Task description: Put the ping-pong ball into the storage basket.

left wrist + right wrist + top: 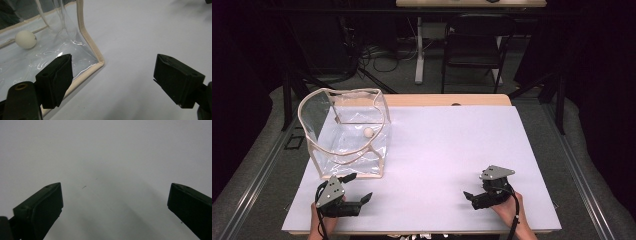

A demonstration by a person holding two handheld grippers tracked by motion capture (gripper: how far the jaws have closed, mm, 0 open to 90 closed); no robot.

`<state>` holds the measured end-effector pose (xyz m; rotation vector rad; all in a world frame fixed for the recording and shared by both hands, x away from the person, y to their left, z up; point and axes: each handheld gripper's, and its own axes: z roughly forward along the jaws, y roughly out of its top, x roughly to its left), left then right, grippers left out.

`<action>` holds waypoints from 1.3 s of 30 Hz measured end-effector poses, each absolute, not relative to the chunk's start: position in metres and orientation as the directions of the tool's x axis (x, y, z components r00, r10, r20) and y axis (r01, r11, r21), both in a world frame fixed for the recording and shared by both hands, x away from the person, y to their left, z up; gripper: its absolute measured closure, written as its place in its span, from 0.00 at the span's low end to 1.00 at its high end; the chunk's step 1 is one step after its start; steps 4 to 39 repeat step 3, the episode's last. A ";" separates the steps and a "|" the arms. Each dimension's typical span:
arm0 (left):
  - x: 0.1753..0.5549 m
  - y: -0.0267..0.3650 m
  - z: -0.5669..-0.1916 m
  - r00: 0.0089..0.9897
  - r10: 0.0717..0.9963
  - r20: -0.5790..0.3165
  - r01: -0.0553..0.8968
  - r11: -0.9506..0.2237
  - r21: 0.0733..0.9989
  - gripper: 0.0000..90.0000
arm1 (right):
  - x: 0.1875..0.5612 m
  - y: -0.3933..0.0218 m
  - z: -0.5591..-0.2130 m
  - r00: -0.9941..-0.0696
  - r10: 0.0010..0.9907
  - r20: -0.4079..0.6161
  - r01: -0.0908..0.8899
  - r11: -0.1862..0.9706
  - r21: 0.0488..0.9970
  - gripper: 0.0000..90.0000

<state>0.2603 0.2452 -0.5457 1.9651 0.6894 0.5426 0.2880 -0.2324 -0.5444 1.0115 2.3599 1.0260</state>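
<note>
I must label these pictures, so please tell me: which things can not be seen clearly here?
- Ball: too small in the high view to tell its markings.
- Clear bag: cut off by the left gripper view's top and left edges.
- Chair: dark, details lost, high view.

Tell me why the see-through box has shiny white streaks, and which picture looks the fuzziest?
In the left gripper view, light glints off the wrinkled clear plastic of the box, making bright streaks near the white ball. In the high view, the box shows softer sheen, and the room behind is dark. The right gripper view is fuzziest: the table is grey and blurred, with soft shadows by the jaws.
</note>
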 end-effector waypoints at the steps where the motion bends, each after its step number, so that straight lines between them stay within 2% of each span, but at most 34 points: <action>1: 0.260 0.245 -0.546 0.742 0.664 0.088 0.244 -0.390 0.888 0.18 | 0.287 -0.233 -0.545 -0.668 0.742 -0.047 0.469 0.470 0.747 0.00; 39: 0.261 0.245 -0.546 0.741 0.666 0.084 0.251 -0.391 0.886 0.18 | 0.285 -0.234 -0.545 -0.667 0.744 -0.045 0.470 0.467 0.749 0.00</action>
